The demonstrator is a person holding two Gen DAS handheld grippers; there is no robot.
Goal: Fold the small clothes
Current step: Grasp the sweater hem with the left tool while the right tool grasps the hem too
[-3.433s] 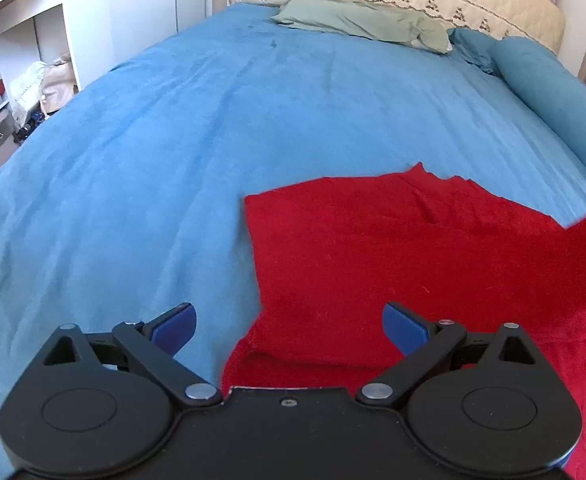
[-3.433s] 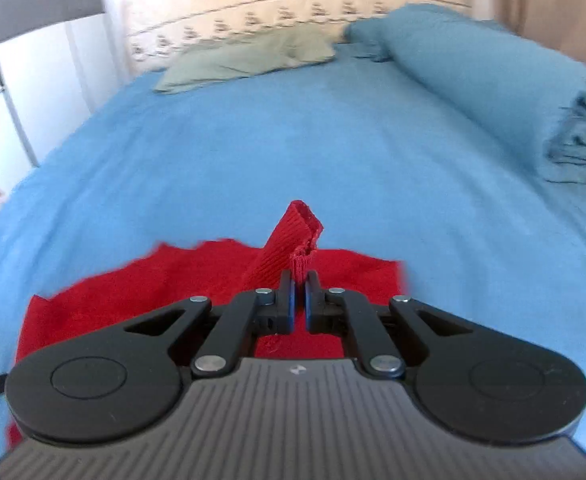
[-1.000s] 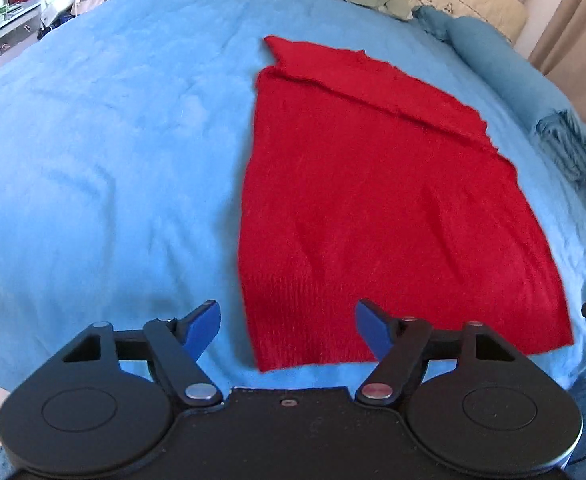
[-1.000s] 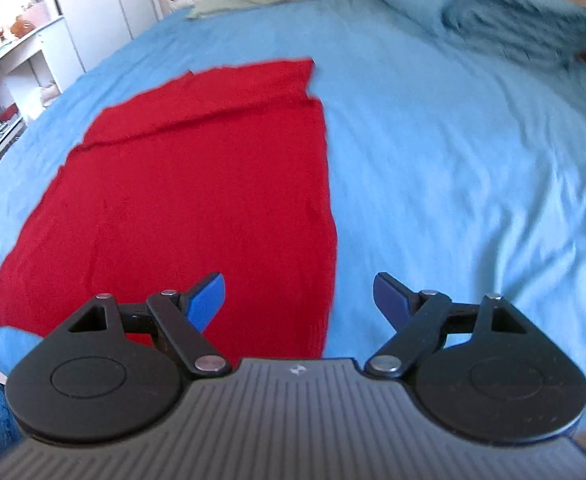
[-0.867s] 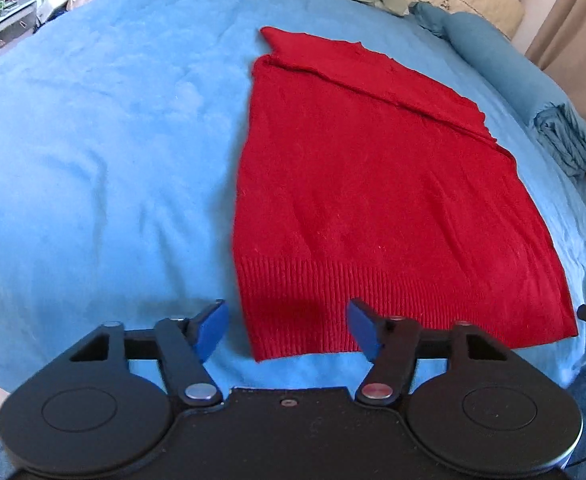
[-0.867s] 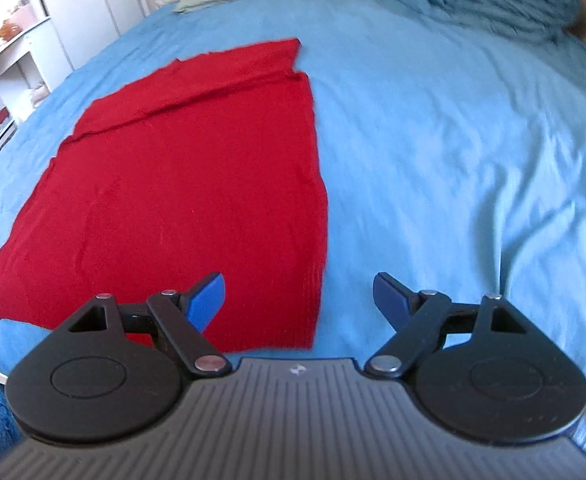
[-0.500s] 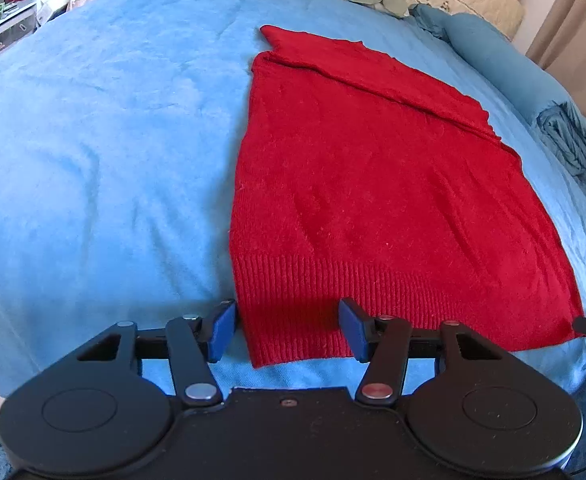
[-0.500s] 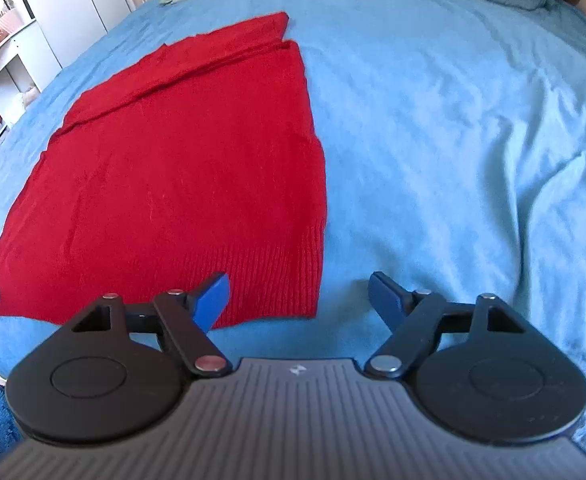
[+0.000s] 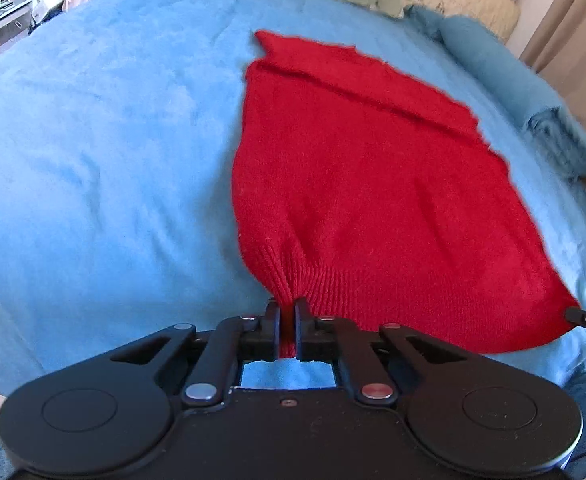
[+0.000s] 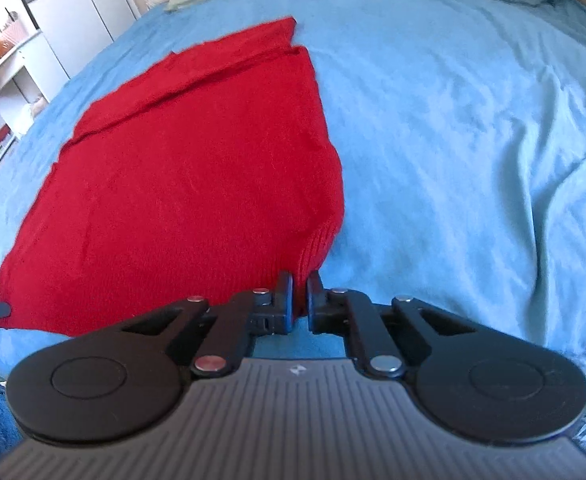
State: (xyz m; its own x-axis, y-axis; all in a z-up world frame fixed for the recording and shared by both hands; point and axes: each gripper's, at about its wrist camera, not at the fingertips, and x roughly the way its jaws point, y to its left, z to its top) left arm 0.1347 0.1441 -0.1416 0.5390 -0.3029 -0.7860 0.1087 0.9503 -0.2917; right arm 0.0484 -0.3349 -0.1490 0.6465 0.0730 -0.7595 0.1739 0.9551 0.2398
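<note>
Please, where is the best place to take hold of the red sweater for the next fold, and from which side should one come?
Probably by the two corners of the ribbed hem, from the near edge of the bed. The red sweater lies flat, hem nearest, so the corners are reachable. The left gripper and right gripper already pinch them, jaws shut on the fabric.

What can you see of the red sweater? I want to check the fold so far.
The red sweater is a knit garment with a ribbed hem, lying mostly flat on the blue bedspread. Its far end is folded over into a band. The left gripper is shut on one near hem corner and the right gripper on the other; the cloth puckers toward each pinch.
</note>
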